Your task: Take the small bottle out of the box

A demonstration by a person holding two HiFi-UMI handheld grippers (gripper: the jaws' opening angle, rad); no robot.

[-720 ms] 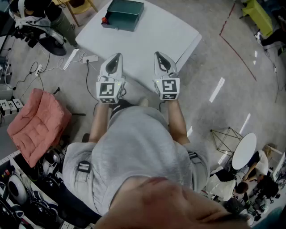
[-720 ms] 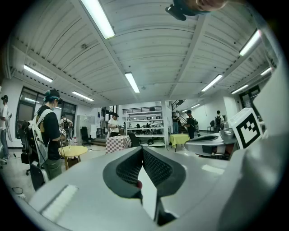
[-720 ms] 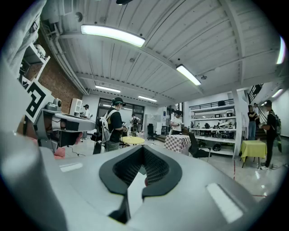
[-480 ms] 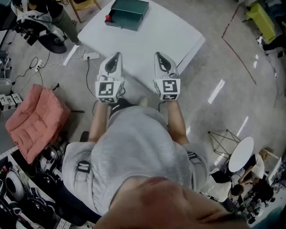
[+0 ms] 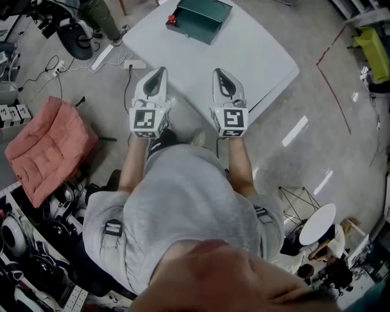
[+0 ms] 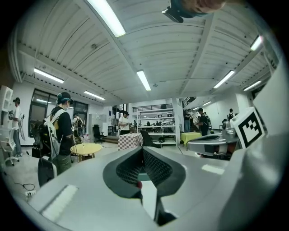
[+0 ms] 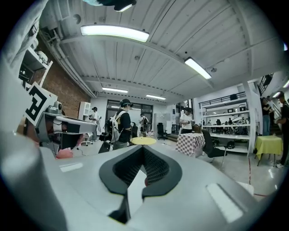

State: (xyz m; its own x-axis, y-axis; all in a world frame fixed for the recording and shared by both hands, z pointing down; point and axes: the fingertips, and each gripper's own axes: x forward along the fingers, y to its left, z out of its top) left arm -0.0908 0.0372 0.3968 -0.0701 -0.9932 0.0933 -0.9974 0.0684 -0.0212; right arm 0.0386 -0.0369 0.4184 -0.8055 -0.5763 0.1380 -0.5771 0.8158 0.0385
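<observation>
A dark green box [image 5: 201, 18] lies at the far end of the white table [image 5: 250, 55], with a small red thing [image 5: 172, 20] at its left end. No bottle shows. In the head view my left gripper [image 5: 156, 74] and right gripper [image 5: 220, 74] are held side by side and level over the table's near edge, well short of the box. Both sets of jaws are shut with nothing between them. In the left gripper view the left gripper [image 6: 143, 150] has its tips meeting. The right gripper [image 7: 144, 150] looks the same in its own view.
A pink cushion [image 5: 46, 146] lies on the floor at the left, with a power strip [image 5: 134, 63] and cables by the table. Red tape [image 5: 332, 73] marks the floor at the right. A small round table [image 5: 317, 222] stands at the lower right. People stand far back in the room.
The head view has swung: table and box now sit further right and higher in the picture. Both grippers stay side by side and shut, a little higher in the frame.
</observation>
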